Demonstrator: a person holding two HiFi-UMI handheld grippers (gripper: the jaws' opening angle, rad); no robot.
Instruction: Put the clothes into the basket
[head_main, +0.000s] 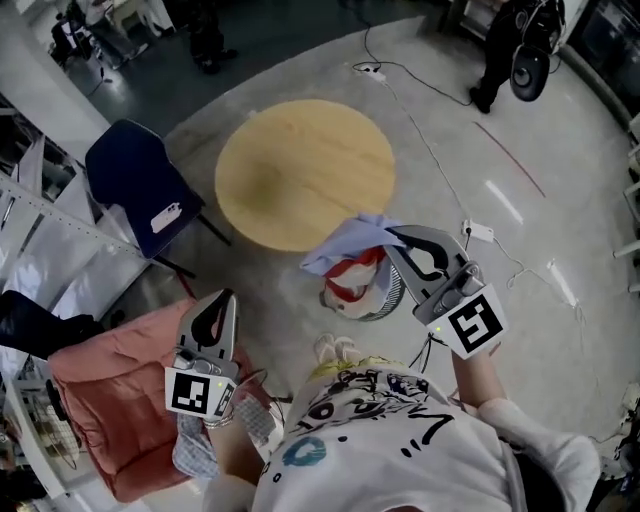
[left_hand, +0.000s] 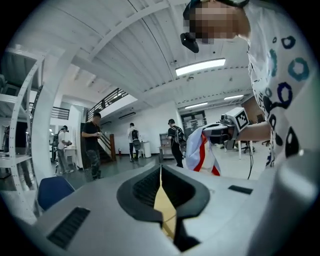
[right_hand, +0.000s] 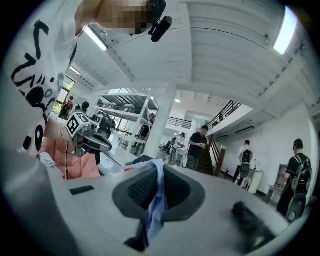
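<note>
Pale-blue garment (head_main: 345, 248) w/ red-and-white part, clamped in right gripper (head_main: 400, 238), hanging over the basket (head_main: 392, 292).
Left gripper (head_main: 220, 305) jaws together, empty, nearer the body by pink quilted fabric (head_main: 110, 370). Garment droops left of right jaws; basket approx. right below, so right hand is nearer. Round wood table (head_main: 300, 170) beyond.

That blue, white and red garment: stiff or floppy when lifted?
Probably floppy: the garment drapes in folds from the right hand-held gripper. Likely light, since a pinch on one edge carries it. It could snag on the basket rim below.
</note>
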